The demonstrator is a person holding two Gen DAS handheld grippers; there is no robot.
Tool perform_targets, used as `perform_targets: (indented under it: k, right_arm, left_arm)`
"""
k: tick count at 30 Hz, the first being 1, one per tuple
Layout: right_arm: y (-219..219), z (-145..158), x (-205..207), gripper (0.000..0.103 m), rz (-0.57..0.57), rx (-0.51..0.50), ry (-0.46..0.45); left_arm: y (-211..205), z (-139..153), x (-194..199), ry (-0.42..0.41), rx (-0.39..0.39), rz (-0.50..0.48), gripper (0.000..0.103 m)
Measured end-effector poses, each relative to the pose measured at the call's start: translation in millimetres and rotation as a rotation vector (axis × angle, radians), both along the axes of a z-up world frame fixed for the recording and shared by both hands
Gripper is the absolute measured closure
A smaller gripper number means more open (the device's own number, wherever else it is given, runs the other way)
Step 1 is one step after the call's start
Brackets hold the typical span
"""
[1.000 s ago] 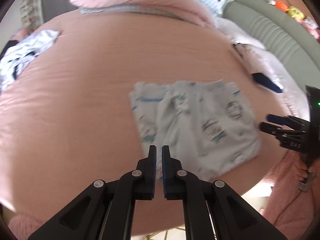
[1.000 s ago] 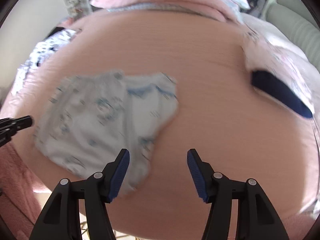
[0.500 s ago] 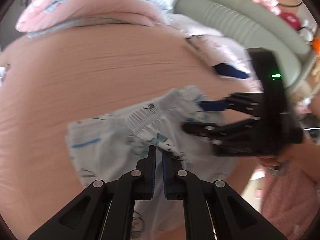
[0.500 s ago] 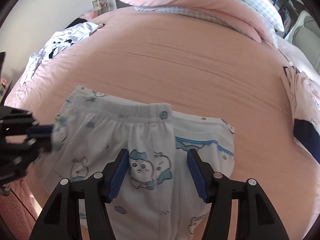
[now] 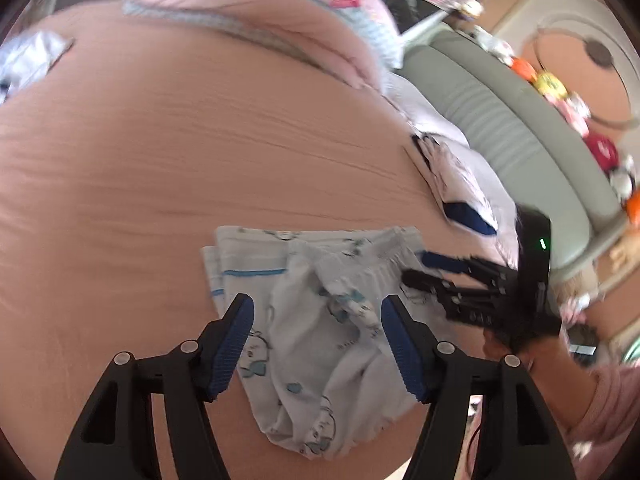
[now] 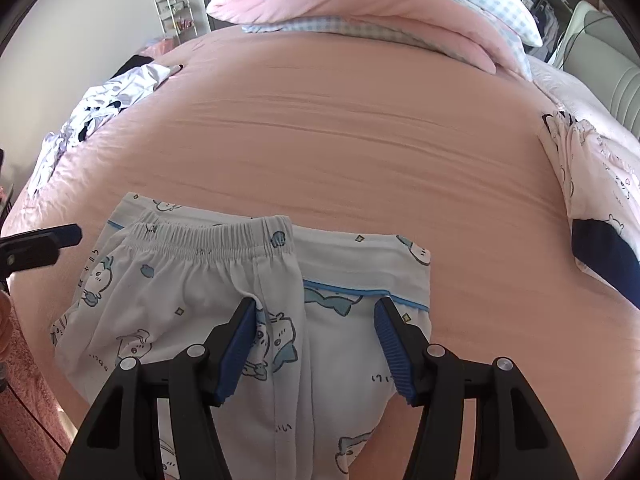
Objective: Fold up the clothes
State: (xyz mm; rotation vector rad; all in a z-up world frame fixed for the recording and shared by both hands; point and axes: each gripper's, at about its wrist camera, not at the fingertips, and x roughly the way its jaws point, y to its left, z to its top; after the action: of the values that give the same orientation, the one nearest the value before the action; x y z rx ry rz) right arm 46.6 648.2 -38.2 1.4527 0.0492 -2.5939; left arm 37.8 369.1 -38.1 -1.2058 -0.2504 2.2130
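Right wrist view: right gripper [image 6: 314, 344] spread, hovering over the white printed shorts [image 6: 192, 292] — nothing pinched. Shorts lie on the bed [image 6: 340, 140] at its near edge, waistband folded over, probably mid-fold. Left gripper [image 5: 317, 344] jaws opening, cloth between but pads clear — likely just released. Small printed characters on fabric, unreadable. Pillows [image 6: 380, 4] far.
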Motion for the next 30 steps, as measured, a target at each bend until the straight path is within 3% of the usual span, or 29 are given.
perform_targets:
  k: [3,6,9,10,11,17,18,20,22,24,28,30]
  right_arm:
    - [4.4,-7.0,-12.2,0.044,-0.013,-0.03,0.0]
    - [4.5,-14.1,-24.2,0.044,-0.021,-0.06,-0.013]
    - [2.7,-15.7,-22.4,0.044,-0.01,-0.05,-0.012]
    - [2.6,-15.8,-21.8,0.044,-0.008,-0.047,-0.012]
    - [2.5,-16.3,-21.7,0.044,-0.005,-0.046,-0.013]
    - [7.2,-17.1,-22.2,0.044,0.02,-0.063,-0.019]
    - [6.8,-20.5,-23.6,0.044,0.028,-0.044,-0.026]
    - [4.0,-24.2,-24.8,0.044,0.038,-0.006,-0.028]
    - [-1.4,-23.0,-24.1,0.044,0.05,0.025,-0.018]
    - [-2.4,-19.9,-21.0,0.044,0.041,0.017,-0.011]
    - [7.4,-5.1,-14.6,0.044,0.015,-0.119,0.012]
    - [8.6,0.4,-15.3,0.042,0.008,-0.176,0.02]
  left_arm:
    - [20.1,-8.9,1.5,-0.017,-0.027,-0.084,0.044]
    - [28.6,-21.9,-7.1,-0.062,-0.052,-0.111,0.069]
    - [33.5,-27.8,-20.5,-0.095,-0.054,-0.12,0.078]
    - [33.1,-27.3,-25.9,-0.098,-0.04,-0.108,0.091]
    - [30.0,-24.9,-28.8,-0.093,-0.026,-0.086,0.097]
    - [17.1,-5.6,-26.9,-0.04,-0.013,-0.072,0.098]
    - [18.1,-6.6,-27.9,-0.031,-0.047,-0.068,0.098]
    - [21.3,-19.3,-34.4,-0.006,-0.232,-0.027,0.098]
    - [20.1,-35.9,-42.3,-0.044,-0.304,-0.009,0.095]
    - [23.1,-28.0,-35.3,-0.001,-0.29,-0.005,0.095]
    - [27.7,-4.2,-18.5,0.115,-0.234,0.003,0.095]
    - [19.9,-5.0,-21.7,0.091,-0.159,0.013,0.094]
